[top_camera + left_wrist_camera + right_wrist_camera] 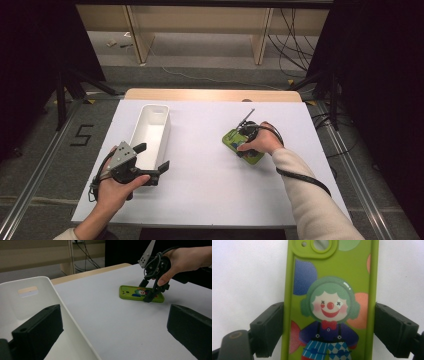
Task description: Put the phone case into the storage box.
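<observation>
A white sheet [210,190] covers the wooden table [212,94]; grey floor, dark curtains and loose cables [295,40] lie around it. A white bin [151,127] stands on the sheet's left part. The green phone case [242,146] with a clown print lies flat on the right part, well apart from the bin. The right gripper [245,141] points down over the case, its 2 jaws straddling the long sides, touching or just beside the edges; whether they press I cannot tell. The left gripper [152,159] hovers beside the bin's near end, jaws wide apart, holding nothing.
</observation>
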Tool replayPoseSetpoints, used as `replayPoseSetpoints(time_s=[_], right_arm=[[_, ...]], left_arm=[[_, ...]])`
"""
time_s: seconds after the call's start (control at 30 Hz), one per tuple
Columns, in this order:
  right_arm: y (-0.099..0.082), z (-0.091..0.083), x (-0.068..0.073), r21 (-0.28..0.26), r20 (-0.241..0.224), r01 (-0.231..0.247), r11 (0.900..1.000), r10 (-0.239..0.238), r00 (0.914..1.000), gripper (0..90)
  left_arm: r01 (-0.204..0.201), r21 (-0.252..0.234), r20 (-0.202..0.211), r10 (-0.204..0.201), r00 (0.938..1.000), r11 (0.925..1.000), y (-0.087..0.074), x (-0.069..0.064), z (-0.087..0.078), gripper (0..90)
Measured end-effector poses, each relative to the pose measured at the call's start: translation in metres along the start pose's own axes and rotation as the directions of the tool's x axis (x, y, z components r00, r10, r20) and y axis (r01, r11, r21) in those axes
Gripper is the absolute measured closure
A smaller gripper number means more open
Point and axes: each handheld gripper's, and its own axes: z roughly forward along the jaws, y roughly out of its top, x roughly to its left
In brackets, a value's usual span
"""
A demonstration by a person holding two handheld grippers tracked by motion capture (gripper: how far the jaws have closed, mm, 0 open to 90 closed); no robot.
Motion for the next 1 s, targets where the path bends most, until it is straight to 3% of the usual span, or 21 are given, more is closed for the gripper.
replayPoseSetpoints(time_s=[1.0], right_arm=[[-0.0041,-0.001,0.0013,-0.033,0.006,-0.019,0.9993,0.02,0.9998,17.0]], left_arm=[[0.003,-0.002,-0.003,-0.003,1.0,1.0,0.0003,0.0003,-0.0004,0.0]])
